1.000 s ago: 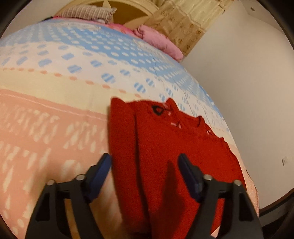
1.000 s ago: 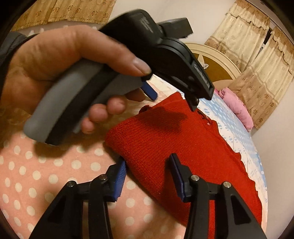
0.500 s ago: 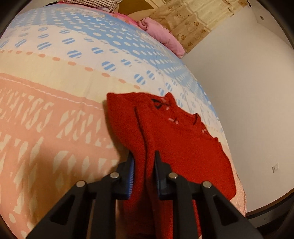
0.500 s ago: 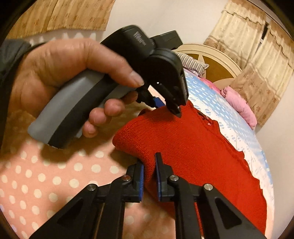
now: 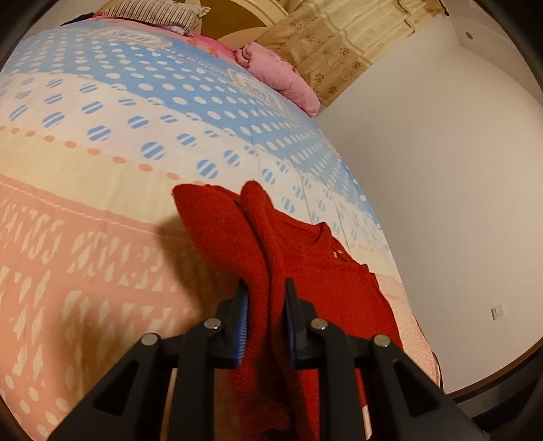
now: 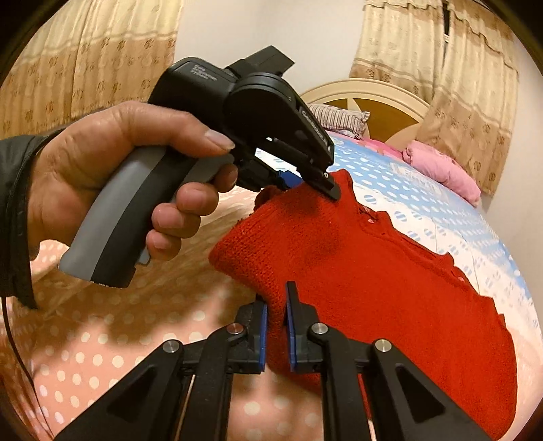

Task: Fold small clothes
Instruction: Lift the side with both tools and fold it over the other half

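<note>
A small red knitted sweater (image 5: 315,271) lies on the bed, its near edge lifted off the cover. My left gripper (image 5: 266,305) is shut on a bunched fold of the sweater's edge. My right gripper (image 6: 276,317) is shut on the sweater (image 6: 373,271) at its near corner. The right wrist view shows the left gripper (image 6: 305,179) in a hand (image 6: 112,176), pinching the sweater's far corner and holding it up.
The bed cover (image 5: 101,169) has pink, cream and blue dotted bands. A pink pillow (image 5: 281,78) and a striped pillow (image 5: 152,13) lie by the headboard (image 6: 373,98). A white wall (image 5: 441,169) runs along the bed's right side. Curtains (image 6: 85,68) hang behind.
Both grippers closed on the sweater's near edge from open. They have since lifted that edge, so the cloth now stands bunched above the bed.
</note>
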`<state>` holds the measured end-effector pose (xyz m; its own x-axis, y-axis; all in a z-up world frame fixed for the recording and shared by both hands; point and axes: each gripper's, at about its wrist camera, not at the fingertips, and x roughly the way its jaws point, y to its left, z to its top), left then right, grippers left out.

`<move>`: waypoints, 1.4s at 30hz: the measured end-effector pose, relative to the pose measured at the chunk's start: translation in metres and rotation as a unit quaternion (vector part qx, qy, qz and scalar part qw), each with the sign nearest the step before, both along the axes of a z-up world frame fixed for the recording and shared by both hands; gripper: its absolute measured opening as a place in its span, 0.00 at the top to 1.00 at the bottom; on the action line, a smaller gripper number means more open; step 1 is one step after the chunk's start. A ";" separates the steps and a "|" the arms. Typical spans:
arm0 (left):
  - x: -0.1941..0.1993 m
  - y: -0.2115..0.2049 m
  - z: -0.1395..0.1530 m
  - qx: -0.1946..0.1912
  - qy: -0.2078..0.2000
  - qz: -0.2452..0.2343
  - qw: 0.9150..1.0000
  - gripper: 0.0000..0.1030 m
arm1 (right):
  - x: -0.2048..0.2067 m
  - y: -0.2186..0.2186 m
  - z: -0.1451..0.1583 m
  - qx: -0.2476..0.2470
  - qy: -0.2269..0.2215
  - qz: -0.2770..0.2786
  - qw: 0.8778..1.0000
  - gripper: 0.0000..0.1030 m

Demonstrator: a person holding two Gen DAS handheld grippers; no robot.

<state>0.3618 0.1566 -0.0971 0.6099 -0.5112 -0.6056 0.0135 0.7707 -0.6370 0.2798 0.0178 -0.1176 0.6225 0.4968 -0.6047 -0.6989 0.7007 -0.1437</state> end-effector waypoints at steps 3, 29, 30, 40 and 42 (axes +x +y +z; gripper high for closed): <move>0.002 -0.007 0.004 -0.001 0.000 -0.002 1.000 0.81 | 0.006 -0.010 0.002 0.016 0.011 -0.006 1.000 0.92; 0.025 -0.095 0.032 -0.005 -0.028 -0.053 0.998 0.82 | 0.021 -0.103 0.013 0.115 0.041 -0.077 0.990 0.92; 0.026 -0.099 0.032 -0.004 -0.028 -0.055 0.998 0.82 | 0.021 -0.105 0.013 0.117 0.041 -0.080 0.989 0.92; 0.032 -0.134 0.042 -0.009 -0.037 -0.081 0.996 0.82 | 0.026 -0.143 0.014 0.141 0.049 -0.113 0.982 0.92; 0.033 -0.142 0.043 -0.008 -0.040 -0.091 0.995 0.82 | 0.025 -0.151 0.014 0.145 0.050 -0.119 0.981 0.92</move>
<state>0.3945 0.0142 -0.0544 0.5521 -0.6264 -0.5503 0.2024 0.7409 -0.6403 0.3045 -0.1336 -0.1032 0.6865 0.5044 -0.5237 -0.5110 0.8471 0.1459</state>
